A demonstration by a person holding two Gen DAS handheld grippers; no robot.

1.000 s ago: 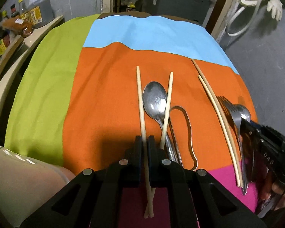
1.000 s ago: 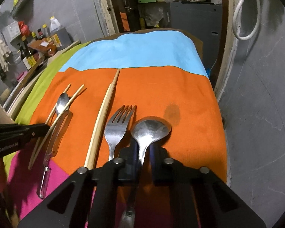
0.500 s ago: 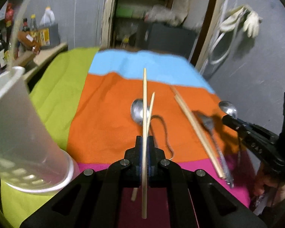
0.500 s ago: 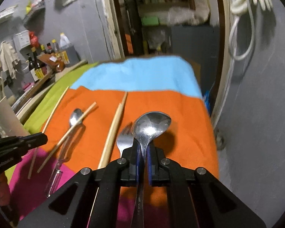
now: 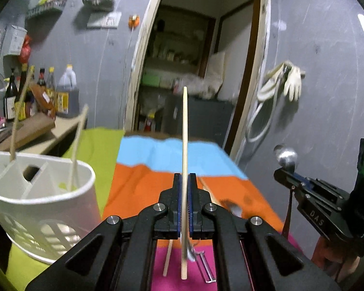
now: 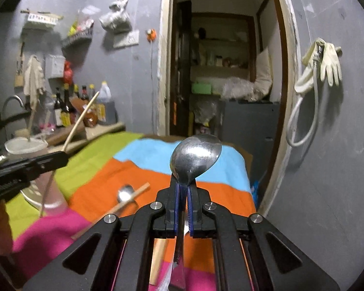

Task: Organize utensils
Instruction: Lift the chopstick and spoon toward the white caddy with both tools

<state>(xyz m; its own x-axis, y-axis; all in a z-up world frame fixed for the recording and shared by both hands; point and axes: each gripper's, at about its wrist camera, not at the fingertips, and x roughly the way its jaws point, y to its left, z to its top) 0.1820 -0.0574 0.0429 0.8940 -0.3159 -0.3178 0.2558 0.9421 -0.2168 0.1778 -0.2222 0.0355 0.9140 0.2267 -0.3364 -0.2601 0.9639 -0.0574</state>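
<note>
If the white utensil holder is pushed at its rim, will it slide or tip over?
The white utensil holder looks like thin plastic with cut-out walls, so probably light. Only two chopsticks stand inside, adding little weight. It is tall, so a rim push may tip it; the cloth beneath might resist sliding.

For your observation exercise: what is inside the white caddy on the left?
Two chopsticks stand in the caddy, leaning in separate compartments split by white dividers. The compartment floors and anything lying low are hidden by its wall.
</note>
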